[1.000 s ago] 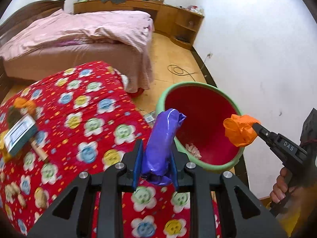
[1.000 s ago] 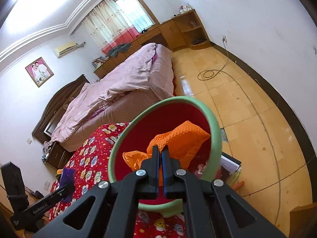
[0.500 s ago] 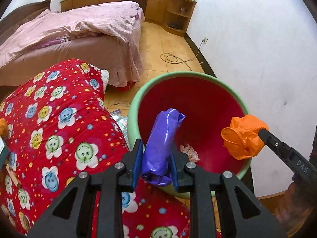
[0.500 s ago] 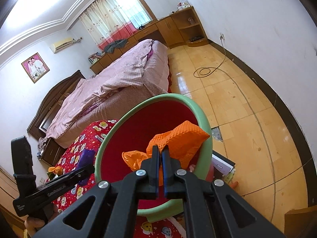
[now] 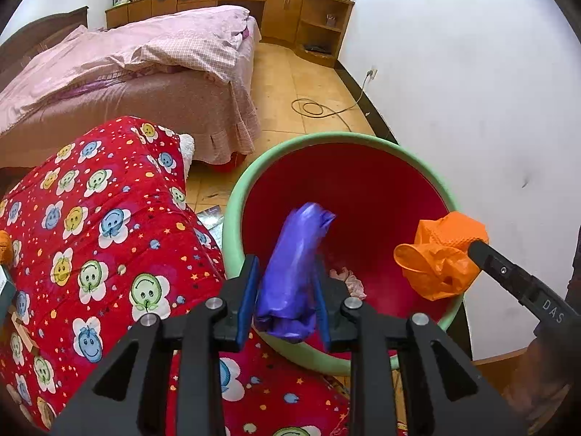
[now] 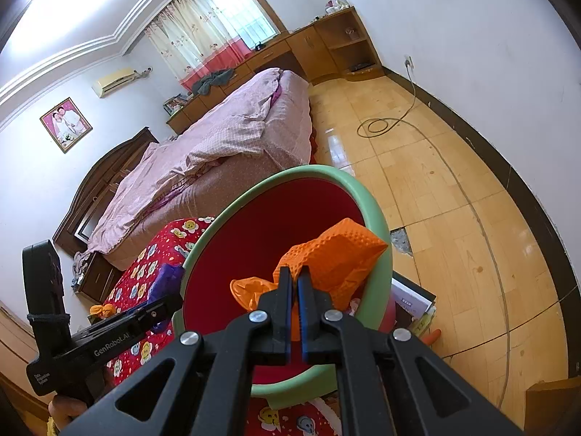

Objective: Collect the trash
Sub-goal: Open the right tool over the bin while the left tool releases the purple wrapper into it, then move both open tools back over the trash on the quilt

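Observation:
My left gripper [image 5: 287, 287] is shut on a crumpled purple wrapper [image 5: 294, 265] and holds it over the near rim of the trash bin [image 5: 326, 140], a green-rimmed bin with a red inside. My right gripper [image 6: 295, 279] is shut on an orange textured glove [image 6: 334, 254] and holds it over the bin's mouth [image 6: 348, 181]. In the left wrist view the orange glove [image 5: 441, 254] hangs at the bin's right rim. A scrap of pinkish paper [image 5: 348, 279] lies at the bin's bottom.
A red flower-print quilt [image 5: 101, 225] covers the surface left of the bin. A pink bed [image 5: 145, 65] stands behind. A white wall [image 5: 472, 91] is close on the right. A cable [image 6: 381, 127] lies on the wooden floor. Books [image 6: 410, 301] lie beside the bin.
Both grippers have moved closer to the bin and further over its mouth, each still holding its item. The bin now fills more of both views.

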`<state>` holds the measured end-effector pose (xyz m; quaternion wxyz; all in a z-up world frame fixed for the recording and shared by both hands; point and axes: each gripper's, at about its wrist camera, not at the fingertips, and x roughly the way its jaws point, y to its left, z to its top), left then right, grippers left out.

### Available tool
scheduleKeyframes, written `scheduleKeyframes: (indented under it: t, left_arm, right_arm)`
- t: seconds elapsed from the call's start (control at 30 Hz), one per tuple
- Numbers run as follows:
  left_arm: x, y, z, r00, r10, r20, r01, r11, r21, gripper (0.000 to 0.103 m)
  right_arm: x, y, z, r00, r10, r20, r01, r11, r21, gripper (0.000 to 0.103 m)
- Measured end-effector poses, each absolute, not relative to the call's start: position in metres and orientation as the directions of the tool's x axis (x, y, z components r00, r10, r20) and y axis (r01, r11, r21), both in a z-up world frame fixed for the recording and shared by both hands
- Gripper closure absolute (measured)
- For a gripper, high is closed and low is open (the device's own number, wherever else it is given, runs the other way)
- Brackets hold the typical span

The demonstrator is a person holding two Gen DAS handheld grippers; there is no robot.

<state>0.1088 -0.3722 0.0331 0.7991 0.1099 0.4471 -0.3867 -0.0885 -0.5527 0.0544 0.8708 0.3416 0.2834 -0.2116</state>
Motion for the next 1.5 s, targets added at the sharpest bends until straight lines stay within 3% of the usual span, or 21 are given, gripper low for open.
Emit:
scheduleKeyframes:
  t: [0.1,0.63,1.1,1.5]
  left_arm:
    - [0.11,-0.371,0.034,0.311,-0.517,-0.798,0.711,0.683,-0.166,0.062]
    - [0.113,-0.353,0.04,0.336,-0.519,-0.786,0.678,0.712,-0.181,0.062]
    - [0.12,-0.295,0.061,0.401,-0.507,-0.763,0.613,0.767,-0.188,0.062]
    - [0.149,-0.195,0.075,0.52,-0.417,-0.746,0.465,0.87,-0.163,0.062]
  right_arm:
    - [-0.088,-0.553,0.054,0.75,-0.176,-0.638,0.562,0.677,0.474,0.098]
    - [-0.089,-0.548,0.053,0.764,-0.145,-0.628,0.541,0.675,0.502,0.094]
    - [-0.083,-0.526,0.073,0.787,-0.136,-0.601,0.508,0.695,0.508,0.054]
    - [-0.047,-0.478,0.084,0.791,-0.055,-0.61,0.43,0.758,0.49,0.046]
